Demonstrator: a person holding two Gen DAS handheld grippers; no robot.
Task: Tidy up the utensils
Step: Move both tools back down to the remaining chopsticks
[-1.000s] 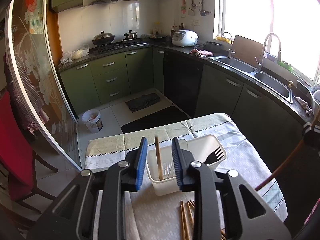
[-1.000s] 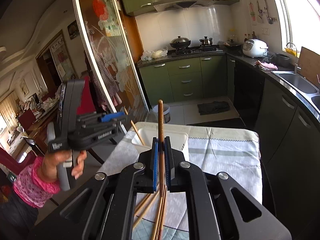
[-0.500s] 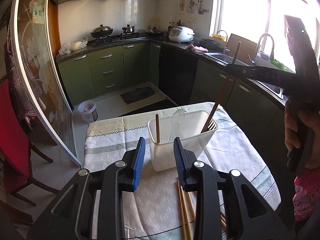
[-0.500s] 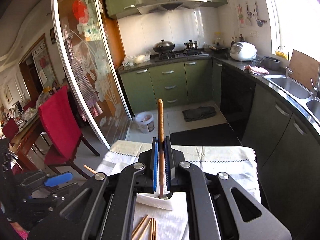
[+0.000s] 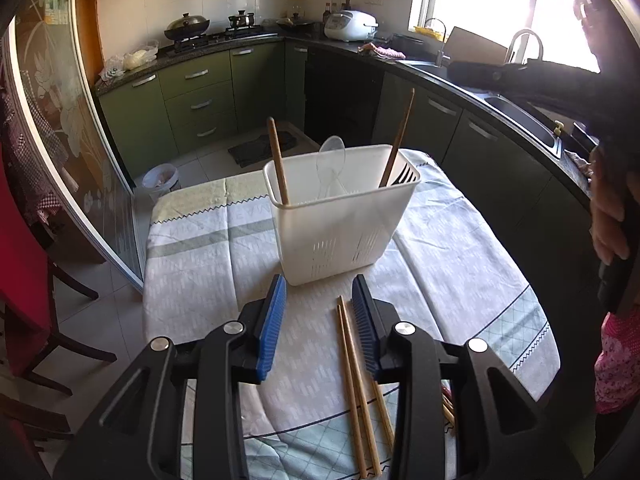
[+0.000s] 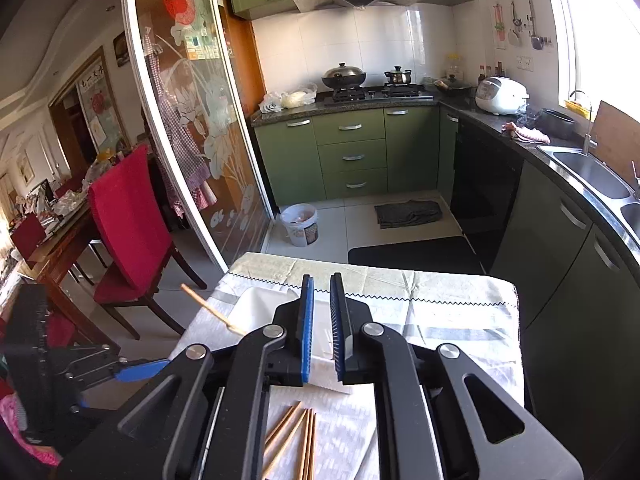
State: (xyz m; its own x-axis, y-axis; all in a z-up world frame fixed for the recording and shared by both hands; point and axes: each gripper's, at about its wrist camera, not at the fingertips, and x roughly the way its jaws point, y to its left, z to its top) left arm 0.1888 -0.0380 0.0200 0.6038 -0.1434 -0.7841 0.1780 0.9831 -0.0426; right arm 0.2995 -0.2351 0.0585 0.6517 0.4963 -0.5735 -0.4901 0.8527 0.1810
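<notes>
The left gripper [image 5: 319,282] points down at the tablecloth [image 5: 192,248]. Its blue pads stand moderately apart and have just been opening, with nothing pressed between them. I read that as making ready to pick up the next piece. The loose wooden chopsticks [image 5: 352,368] lie flat on the cloth under this tool. Two run lengthwise along the inner face of its right-hand pad, with their tips just short of the fingertips, and more ends show past its right arm. Straight ahead of the fingertips, just beyond them, stands the white plastic utensil caddy [image 5: 340,224]. It is upright, slotted near the base for draining, and appears divided into compartments. One chopstick [image 5: 277,160] leans in its left end and a second chopstick [image 5: 398,136] in its right end, beside the black fork [image 5: 404,174]. A clear plastic spoon [image 5: 331,160] stands between them. Standing the utensils on end keeps the handles easy to reach. The right gripper [image 5: 560,76], held in a person's hand [image 5: 608,220], hangs above and to the right of the caddy. In its own view its pads are only a narrow slit apart and pinch nothing, and the caddy's rim lies just under and ahead of them. The chopsticks look slim, smooth and likely to roll, so a low, square pinch would suit them best.
</notes>
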